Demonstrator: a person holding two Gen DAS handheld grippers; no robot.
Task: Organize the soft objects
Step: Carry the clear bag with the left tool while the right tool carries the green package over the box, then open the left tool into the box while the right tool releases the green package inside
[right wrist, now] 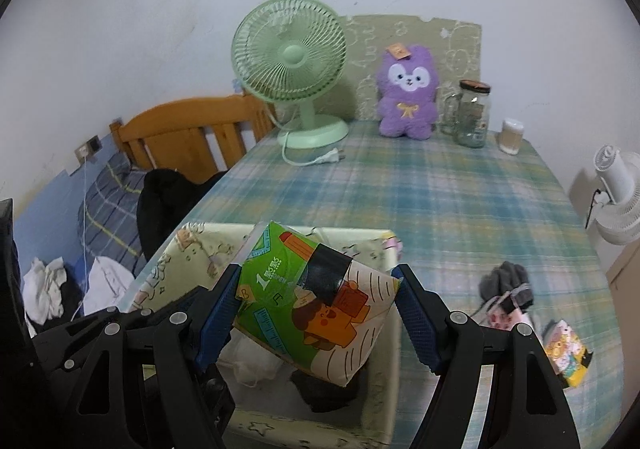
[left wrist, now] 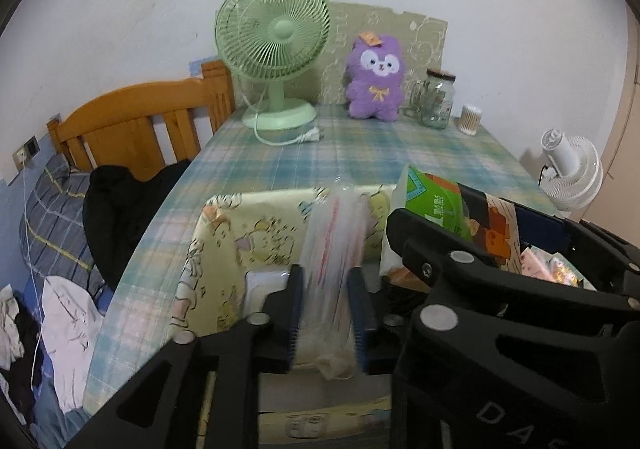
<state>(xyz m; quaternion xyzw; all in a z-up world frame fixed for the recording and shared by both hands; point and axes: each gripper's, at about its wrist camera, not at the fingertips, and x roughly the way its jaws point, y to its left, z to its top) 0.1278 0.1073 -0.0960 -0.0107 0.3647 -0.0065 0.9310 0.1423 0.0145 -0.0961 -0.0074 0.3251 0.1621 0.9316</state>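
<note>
On the plaid surface (right wrist: 460, 193), the near fabric bin (right wrist: 192, 245) already holds dark and white soft items. The right tool (right wrist: 316, 313) pinches a tissue pack (right wrist: 312, 301) above it; the left tool (left wrist: 326, 313) pinches a clear plastic packet (left wrist: 334, 249). Grey socks (right wrist: 506, 283), a small packet (right wrist: 568, 353) and the far purple plush (right wrist: 408, 93) look left.
</note>
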